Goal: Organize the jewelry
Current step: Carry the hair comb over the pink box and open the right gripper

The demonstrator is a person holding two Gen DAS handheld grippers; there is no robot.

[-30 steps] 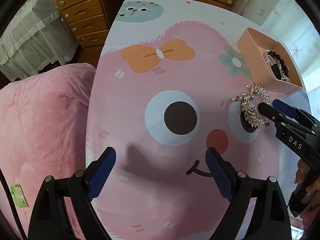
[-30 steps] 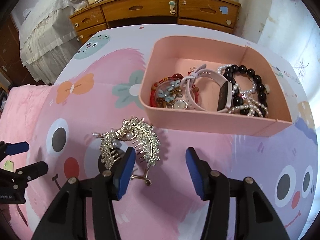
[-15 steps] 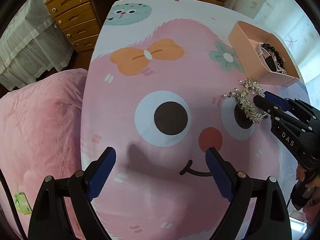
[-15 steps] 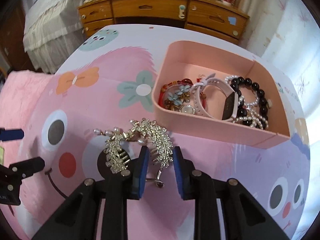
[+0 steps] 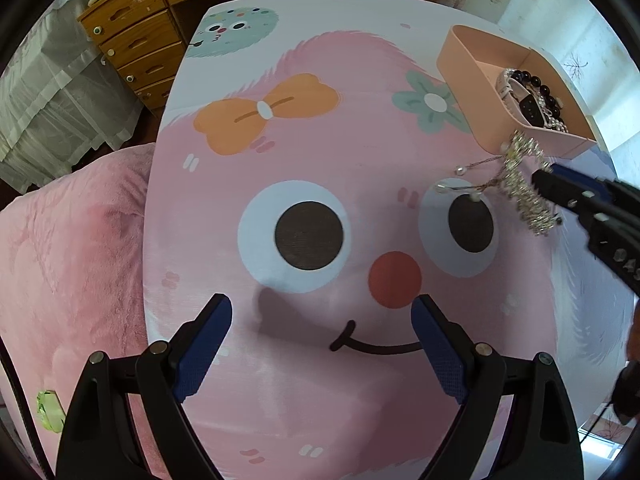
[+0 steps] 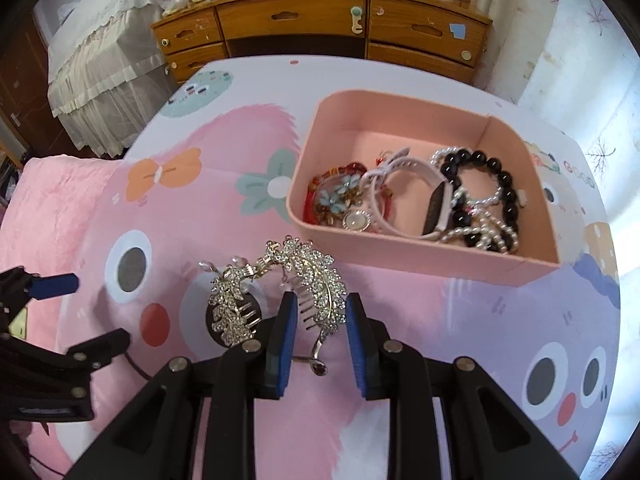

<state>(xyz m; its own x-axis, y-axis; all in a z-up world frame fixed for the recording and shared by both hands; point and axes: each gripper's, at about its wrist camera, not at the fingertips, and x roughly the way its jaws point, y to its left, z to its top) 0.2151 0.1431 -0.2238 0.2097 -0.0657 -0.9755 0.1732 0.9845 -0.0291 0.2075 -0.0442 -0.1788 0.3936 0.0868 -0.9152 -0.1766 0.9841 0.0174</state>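
My right tongs have just closed in, and their blue pads now clamp one leafy wing of the sparkly hair comb. The comb is lifted clear of the table: from my left camera it hangs off the tips of the right tongs, tilted, with thin wire stems and small pearls trailing out to the left above the tablecloth. The other wing of the comb sticks out to the left of the pads, its teeth pointing down.

Just beyond the comb sits the pink tray, near the right side of the table. Inside it lie a red bracelet with blue flowers, a pale watch with a dark face, a black bead bracelet and strings of pearls, all crowded together on the tray floor. The comb is outside the tray, in front of its near wall.

My left tongs stand wide apart with nothing between them, hovering over the smiling cartoon face printed on the cloth, well away from the tray. A wooden dresser stands behind the table, and a pink blanket lies to the left.
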